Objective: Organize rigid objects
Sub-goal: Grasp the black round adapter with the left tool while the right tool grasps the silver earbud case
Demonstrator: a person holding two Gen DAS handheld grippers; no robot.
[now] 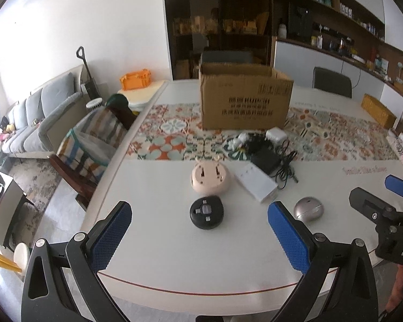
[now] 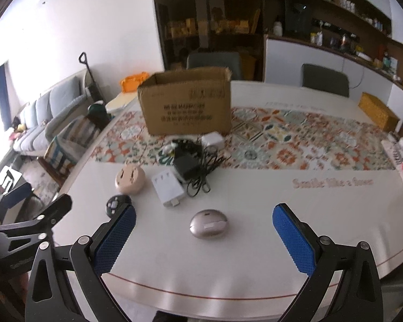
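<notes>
A black round device (image 1: 207, 212) lies on the white table (image 1: 153, 241), just ahead of my open left gripper (image 1: 200, 237). Behind it sit a pink round device (image 1: 210, 177) and a white rectangular adapter (image 1: 256, 185). A silver oval device (image 2: 208, 223) lies ahead of my open right gripper (image 2: 202, 238). A black power brick with tangled cables (image 2: 192, 165) and a white plug (image 2: 212, 140) lie on the patterned runner. An open cardboard box (image 1: 244, 95) stands behind them. Both grippers are empty.
A yellow woven box (image 1: 377, 110) and a white packet (image 2: 401, 161) sit at the table's right side. Chairs (image 2: 325, 79) stand behind the table, another with a striped cushion (image 1: 94, 145) at its left. A sofa (image 1: 37, 118) is beyond.
</notes>
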